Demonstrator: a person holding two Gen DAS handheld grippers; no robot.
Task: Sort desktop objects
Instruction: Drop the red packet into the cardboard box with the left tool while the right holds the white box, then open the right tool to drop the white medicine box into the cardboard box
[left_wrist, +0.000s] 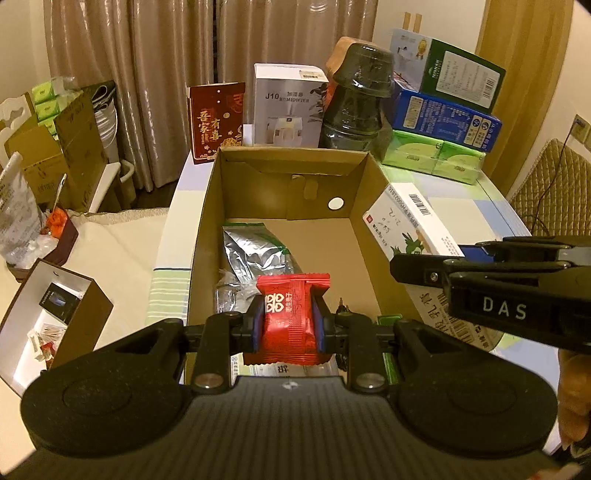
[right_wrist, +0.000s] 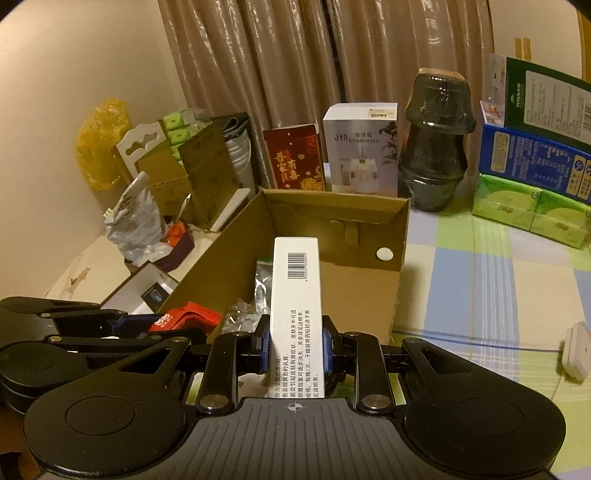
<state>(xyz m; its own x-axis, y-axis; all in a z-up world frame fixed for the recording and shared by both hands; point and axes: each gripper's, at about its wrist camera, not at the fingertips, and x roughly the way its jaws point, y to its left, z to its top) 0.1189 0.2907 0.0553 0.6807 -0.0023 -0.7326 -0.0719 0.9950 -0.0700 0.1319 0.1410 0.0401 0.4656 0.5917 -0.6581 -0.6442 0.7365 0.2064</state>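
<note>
Two grippers are loaded at once, each clamped on one item at the near end of an open cardboard box (left_wrist: 207, 206). The left gripper (left_wrist: 288, 325) is closed to a narrow gap on a red packet (left_wrist: 290, 317), its blue pads pressing the packet's two sides; the packet hangs upright above the box's near end. The right gripper (right_wrist: 294, 347) is likewise closed on a tall white carton (right_wrist: 295, 295), held by its long sides, its barcoded end pointing out over the box. Inside the box lie a silver pouch (left_wrist: 251, 247) and a clear crinkled wrapper (left_wrist: 231, 295); the far half of the floor looks bare. To drop both well, each item likely should clear the near wall and be lowered toward bare floor before the jaws part, one hand at a time, since the two tools sit close together. Beyond the box stand a red card box (left_wrist: 216, 122), a humidifier box (left_wrist: 288, 107) and a dark jar (left_wrist: 358, 96) on the checked cloth (right_wrist: 480, 280).
</note>
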